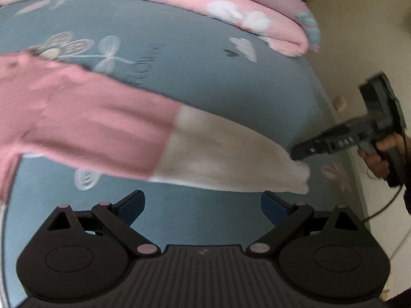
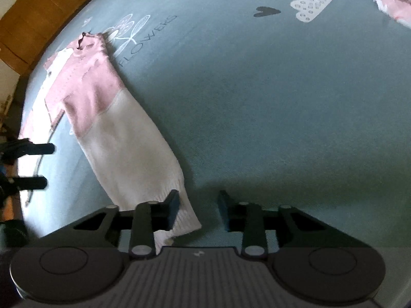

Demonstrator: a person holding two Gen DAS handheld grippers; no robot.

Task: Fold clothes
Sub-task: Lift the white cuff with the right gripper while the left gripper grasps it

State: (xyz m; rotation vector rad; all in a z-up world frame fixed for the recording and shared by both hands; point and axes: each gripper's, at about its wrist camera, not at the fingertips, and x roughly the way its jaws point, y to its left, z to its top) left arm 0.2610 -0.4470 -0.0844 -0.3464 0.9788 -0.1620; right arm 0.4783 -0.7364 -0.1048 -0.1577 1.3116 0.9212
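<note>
Pink-and-white sweater (image 2: 113,128) lying folded lengthwise into a narrow strip on the blue-grey printed bedsheet (image 2: 282,128), pink upper part far, white lower part near; ribbed white hem at the near end, partly under the left finger of the right gripper (image 2: 197,209); jaws of the right gripper parted, nothing pressed between the pads, bare sheet in the gap; left gripper (image 1: 203,205) wide apart above the sheet, empty, sweater just beyond its fingertips; right gripper also seen from the left wrist view, tips at the white hem, held by a hand (image 1: 380,156); folded pink floral quilt (image 1: 231,7) along the far edge of the bed.
</note>
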